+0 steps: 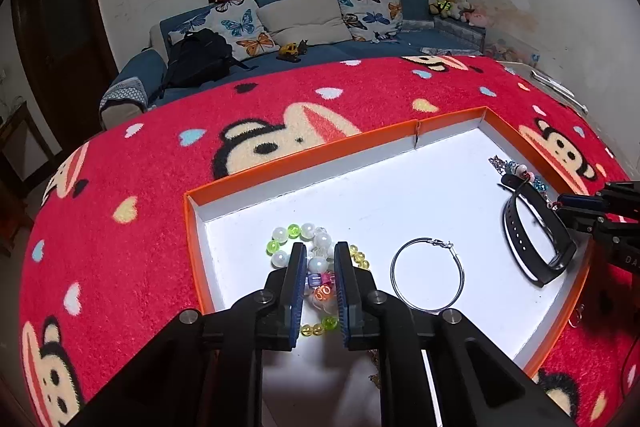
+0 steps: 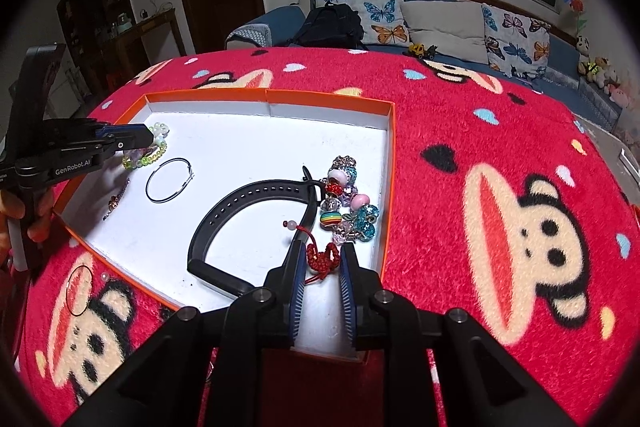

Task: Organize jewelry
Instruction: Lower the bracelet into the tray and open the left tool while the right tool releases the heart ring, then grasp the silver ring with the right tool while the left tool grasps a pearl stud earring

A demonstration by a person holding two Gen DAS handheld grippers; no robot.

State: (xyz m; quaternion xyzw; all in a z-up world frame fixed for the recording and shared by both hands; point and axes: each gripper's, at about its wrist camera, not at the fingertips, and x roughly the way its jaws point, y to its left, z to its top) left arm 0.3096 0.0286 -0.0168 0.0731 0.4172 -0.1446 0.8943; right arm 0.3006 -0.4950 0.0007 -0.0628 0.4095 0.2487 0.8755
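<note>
A bead bracelet (image 1: 286, 233) of white, green and yellow beads lies in the white tray with the orange rim (image 1: 320, 151). My left gripper (image 1: 320, 251) straddles it. The jaws stand a little apart, and the white and letter beads between them look loose on the tray floor. My right gripper (image 2: 323, 257) is shut on a red knotted cord charm (image 2: 320, 255) near the tray's front right corner, beside a black watch band (image 2: 256, 203). A silver hoop (image 1: 427, 275) lies between the two grippers. In the right wrist view my left gripper (image 2: 154, 139) hovers over the bracelet at the tray's far left.
A cluster of coloured glass beads (image 2: 350, 203) sits by the tray's right wall. A small chain (image 2: 116, 201) lies near the left rim. Another dark hoop (image 2: 79, 291) rests on the red monkey-print rug outside the tray. A hand (image 2: 16, 203) holds the left gripper's handle.
</note>
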